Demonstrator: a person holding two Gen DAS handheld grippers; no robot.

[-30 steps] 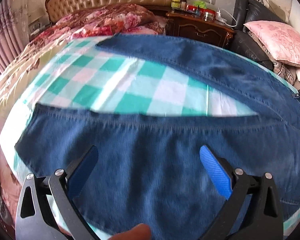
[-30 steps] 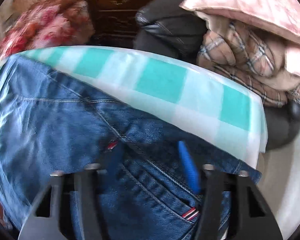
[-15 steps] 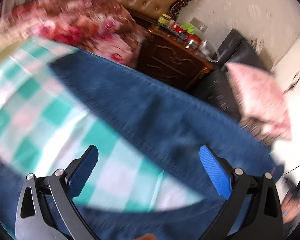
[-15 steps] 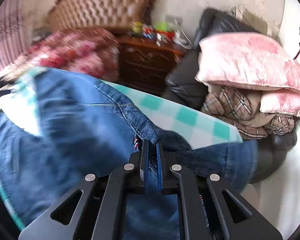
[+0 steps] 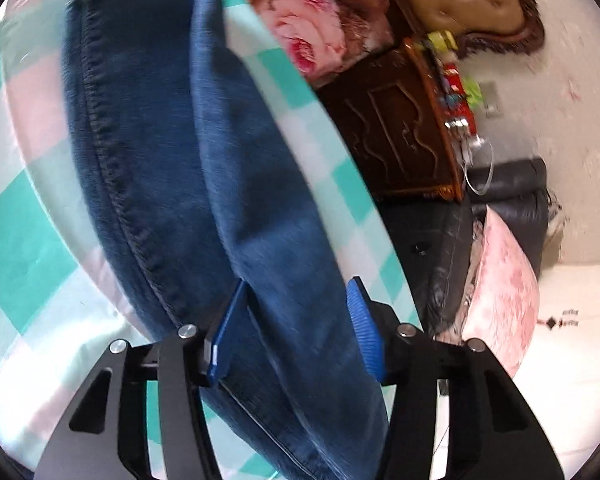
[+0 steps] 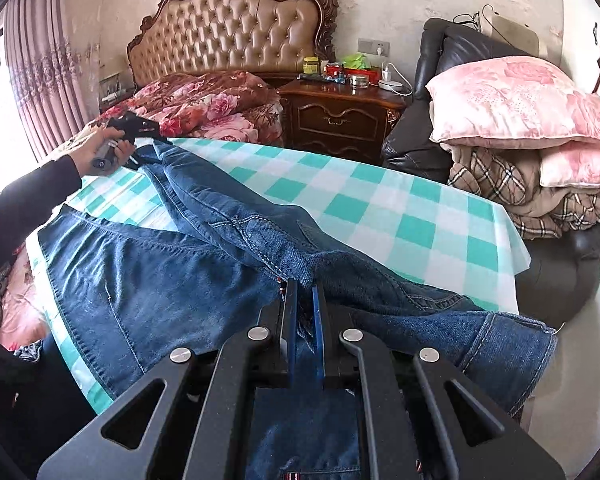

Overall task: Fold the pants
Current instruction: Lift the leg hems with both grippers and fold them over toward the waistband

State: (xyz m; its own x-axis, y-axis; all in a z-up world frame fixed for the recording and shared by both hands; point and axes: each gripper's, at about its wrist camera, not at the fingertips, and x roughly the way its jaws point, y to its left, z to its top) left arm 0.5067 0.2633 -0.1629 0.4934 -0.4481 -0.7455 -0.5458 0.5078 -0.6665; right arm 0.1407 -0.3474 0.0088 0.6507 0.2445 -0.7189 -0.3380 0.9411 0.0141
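While the right gripper (image 6: 303, 292) is pinched tight on a ridge of denim near the waist of the jeans (image 6: 148, 280), its two blue pads nearly meet with only the fabric between them. The pants lie across a green-and-white checked cloth (image 6: 400, 216) that covers the work surface. One leg lies flat on the near left side, its hem toward the left edge of the cloth. The other leg is lifted and drawn into a long, creased band that runs diagonally from the waist by the right gripper up and away to the far left, where the left gripper (image 6: 140, 126), held in the person's hand (image 6: 108, 148), has its end. The waistband end hangs over the near right edge of the cloth.

From the left wrist view, the left gripper (image 5: 296, 332) straddles that raised leg: its blue pads sit on either side of the denim (image 5: 236, 168) with a visible gap, and whether they press the cloth I cannot tell. Here the leg's long axis runs straight away from the camera, a stitched seam running along it.

Beyond the cloth stand a tufted headboard (image 6: 228, 28), a dark wooden nightstand (image 6: 340, 116), a floral quilt (image 6: 208, 104) and a pink pillow (image 6: 512, 100) on a black chair.
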